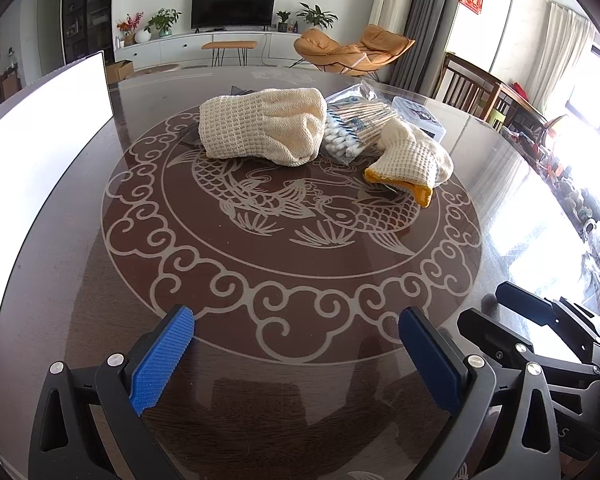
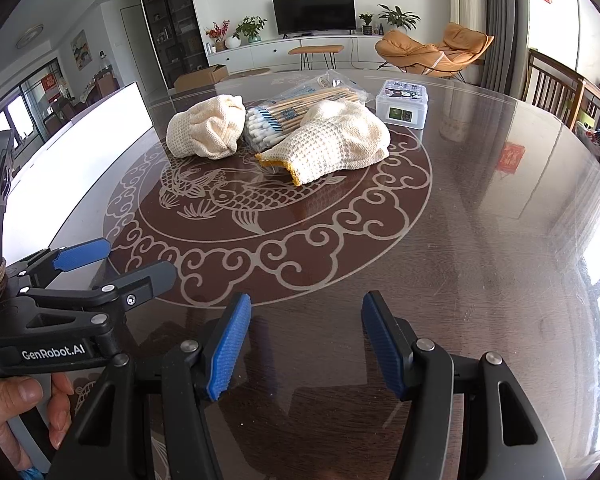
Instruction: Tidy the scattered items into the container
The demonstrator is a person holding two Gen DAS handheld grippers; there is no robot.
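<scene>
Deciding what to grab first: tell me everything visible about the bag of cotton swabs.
The clear plastic bag of wooden-stick cotton swabs lies flat on the dark glass-topped table, wedged between two cream knitted gloves. White tips point toward the camera, sticks fan away. The yellow-cuffed glove overlaps its near right side. Nothing grips it.

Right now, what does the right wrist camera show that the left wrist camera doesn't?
Only the right wrist view shows the person's hand on the left gripper's handle, and the clear plastic box unobstructed. Only the left wrist view shows the cluttered shelf along the right-hand side. Both show the two knit gloves, the bag of cotton swabs between them, the white container at the left, and the left gripper and right gripper open, with nothing between their pads.
</scene>
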